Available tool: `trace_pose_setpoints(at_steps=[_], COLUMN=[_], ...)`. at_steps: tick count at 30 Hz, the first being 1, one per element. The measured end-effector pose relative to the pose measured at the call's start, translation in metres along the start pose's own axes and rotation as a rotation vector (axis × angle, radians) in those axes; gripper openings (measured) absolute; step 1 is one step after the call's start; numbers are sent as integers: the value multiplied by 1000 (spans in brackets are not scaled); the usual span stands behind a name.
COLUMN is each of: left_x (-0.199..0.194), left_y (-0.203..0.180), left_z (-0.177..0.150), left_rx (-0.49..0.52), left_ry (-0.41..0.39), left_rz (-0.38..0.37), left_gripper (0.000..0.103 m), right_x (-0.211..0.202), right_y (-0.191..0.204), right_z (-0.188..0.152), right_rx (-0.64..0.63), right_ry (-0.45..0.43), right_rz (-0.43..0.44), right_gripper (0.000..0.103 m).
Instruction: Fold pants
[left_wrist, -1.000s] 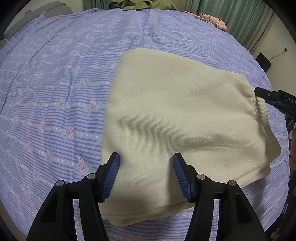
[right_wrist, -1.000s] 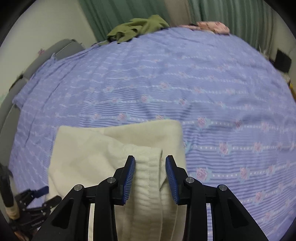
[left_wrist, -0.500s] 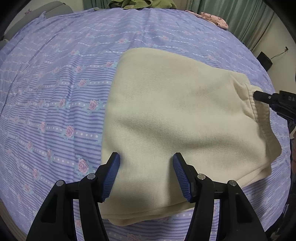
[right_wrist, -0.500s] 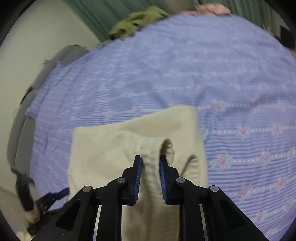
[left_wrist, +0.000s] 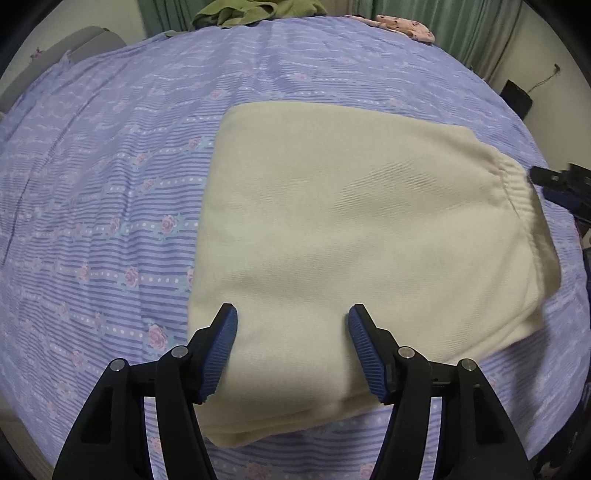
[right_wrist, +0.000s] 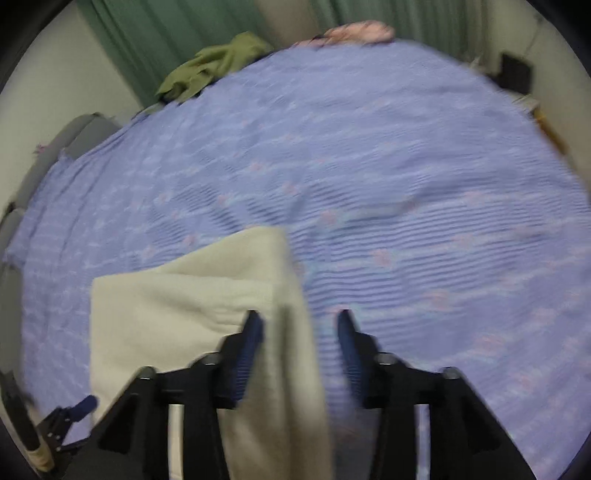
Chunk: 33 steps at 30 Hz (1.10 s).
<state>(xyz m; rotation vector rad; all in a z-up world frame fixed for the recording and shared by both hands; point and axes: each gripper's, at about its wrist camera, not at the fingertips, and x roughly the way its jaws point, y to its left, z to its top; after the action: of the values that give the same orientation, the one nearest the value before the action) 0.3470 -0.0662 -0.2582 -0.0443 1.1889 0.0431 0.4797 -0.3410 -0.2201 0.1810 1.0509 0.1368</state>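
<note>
The cream pants (left_wrist: 351, 236) lie folded into a flat rectangle on the purple striped bedsheet (left_wrist: 110, 192). My left gripper (left_wrist: 293, 321) hovers over their near edge, its jaws wide and opening a little, nothing pinched. The ribbed waistband (left_wrist: 517, 184) lies flat at the right end, just left of my right gripper (left_wrist: 557, 181). In the blurred right wrist view, my right gripper (right_wrist: 299, 321) has its jaws opening over the pants' (right_wrist: 177, 317) right edge, pads clear of the cloth. My left gripper (right_wrist: 70, 417) shows at the bottom left there.
An olive green garment (left_wrist: 255, 11) and a pink patterned one (left_wrist: 402, 26) lie at the bed's far edge before green curtains (right_wrist: 184, 29). A grey cushion (left_wrist: 77, 44) stands at the far left. A black box (left_wrist: 517, 98) sits beyond the bed's right side.
My right gripper closed on the raised waistband, then let it go and spread its jaws while drawing off to the right. The waistband now lies flat. My left gripper stayed put.
</note>
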Motion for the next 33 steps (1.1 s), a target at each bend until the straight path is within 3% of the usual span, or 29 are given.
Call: trace_pose_setpoints(at_steps=[2,6,8,10,13,15,17,22,24,26,28,30,32,33], left_x=[-3,-8,-7,-8,-11,-12,-9,-7,-8,-9,-12,-20,-34,-43], left_y=[-2,-10,-14,-16,-18,-20,-21,-25,-28,-30,-32,-33,-35,-36], left_z=[-1,-6,-8,-10,-10,-11,-12,-14,-14,-14,-14,-12,-12,-12], left_rx=[-4,15,33,38,38,43,46,52,49,43,37,29,31,32], left_ry=[0,-1,1,3,3,4,18,35,38,41,40,31,-6,-32], left_rz=[-9,-13,-1,4,-5,-7,-3,2,8,10,5,-8,-8,1], left_gripper=[62,62,63,63,63,63,63,68,69,69,69,69,71,73], right_x=[-21,-24,-11,-3,-12,-20,-9,-6,-6,-10,-21,-36,-50,-60], right_y=[-2,-3,-7,-10,-7,-3,2,3,1,-4,-11,-15,-17,-18], right_z=[-10,-31,-44,-54,-60,-60,-65,-67,-67,-67,-67,-66,-64,-65], right_rx=[2,23,66,94,59,34,0,-17,-13,-11,-2,-15,-18,-9], right_ry=[-16,54,130,182,163,141,176,199,206,207,206,180,141,101], right_rz=[22,111,168,220,220,186,127,76,44,-28,-112,-148,-130,-88], right_gripper=[47,47,40,19,7,7,7,8,12,23,45,54,69,81])
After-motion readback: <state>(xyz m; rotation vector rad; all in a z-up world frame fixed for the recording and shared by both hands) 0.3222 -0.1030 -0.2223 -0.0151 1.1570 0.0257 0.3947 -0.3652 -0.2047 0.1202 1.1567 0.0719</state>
